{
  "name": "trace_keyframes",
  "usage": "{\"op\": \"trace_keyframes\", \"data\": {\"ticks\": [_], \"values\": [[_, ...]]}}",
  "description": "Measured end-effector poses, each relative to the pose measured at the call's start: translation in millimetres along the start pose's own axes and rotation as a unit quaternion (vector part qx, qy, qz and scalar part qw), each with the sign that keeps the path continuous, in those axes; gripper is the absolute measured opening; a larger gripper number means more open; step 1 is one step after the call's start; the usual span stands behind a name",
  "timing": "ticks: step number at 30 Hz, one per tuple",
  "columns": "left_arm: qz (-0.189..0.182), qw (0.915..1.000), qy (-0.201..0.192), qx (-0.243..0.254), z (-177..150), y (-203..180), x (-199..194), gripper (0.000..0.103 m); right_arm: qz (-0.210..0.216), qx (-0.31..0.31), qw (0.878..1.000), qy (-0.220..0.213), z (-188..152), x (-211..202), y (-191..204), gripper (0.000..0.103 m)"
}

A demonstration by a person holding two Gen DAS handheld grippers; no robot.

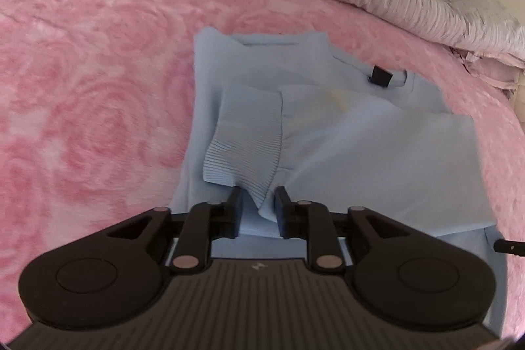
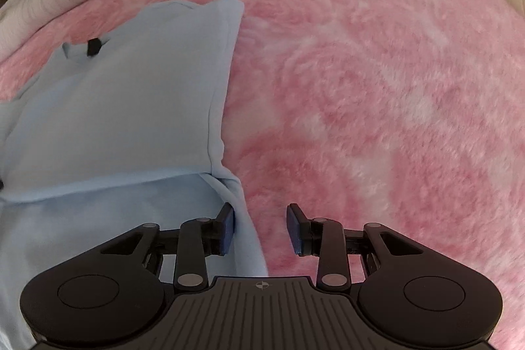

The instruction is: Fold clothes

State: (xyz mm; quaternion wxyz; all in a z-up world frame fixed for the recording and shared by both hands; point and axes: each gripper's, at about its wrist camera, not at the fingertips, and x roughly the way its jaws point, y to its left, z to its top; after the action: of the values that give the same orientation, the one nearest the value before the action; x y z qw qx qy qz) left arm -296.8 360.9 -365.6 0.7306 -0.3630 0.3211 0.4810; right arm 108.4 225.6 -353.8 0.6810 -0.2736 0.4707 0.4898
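Left wrist view: left gripper [image 1: 257, 205] jaws narrow, ribbed cuff [image 1: 244, 140] of light-blue sweater [image 1: 361, 146] between them. Right gripper [image 2: 261, 228] jaws wide; sweater edge beside left jaw, fluffy pink bedspread [image 2: 377, 104] beneath.

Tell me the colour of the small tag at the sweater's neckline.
Black. The tag on the light blue sweater shows best in the left wrist view.

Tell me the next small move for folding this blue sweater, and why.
Probably close the left gripper on the ribbed cuff and lay that sleeve flat across the sweater. The cuff's corner already hangs between its open fingers, bunched up, while the right gripper is open at the sweater's edge.
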Motion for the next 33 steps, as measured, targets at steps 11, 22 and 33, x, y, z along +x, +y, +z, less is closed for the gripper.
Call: {"op": "trace_keyframes", "data": {"ticks": [11,22,33], "values": [[0.043,0.999,0.013,0.01,-2,-16,5,0.015,0.002,-0.004,1.0,0.021,-14,-8,0,0.033],[0.083,0.9915,0.101,-0.001,-77,-36,-93,0.022,0.075,-0.002,0.996,0.045,-77,-84,6,0.033],[0.082,0.9901,0.088,0.073,-76,-46,-225,0.028,0.063,-0.001,0.998,0.011,-141,-203,58,0.033]]}}
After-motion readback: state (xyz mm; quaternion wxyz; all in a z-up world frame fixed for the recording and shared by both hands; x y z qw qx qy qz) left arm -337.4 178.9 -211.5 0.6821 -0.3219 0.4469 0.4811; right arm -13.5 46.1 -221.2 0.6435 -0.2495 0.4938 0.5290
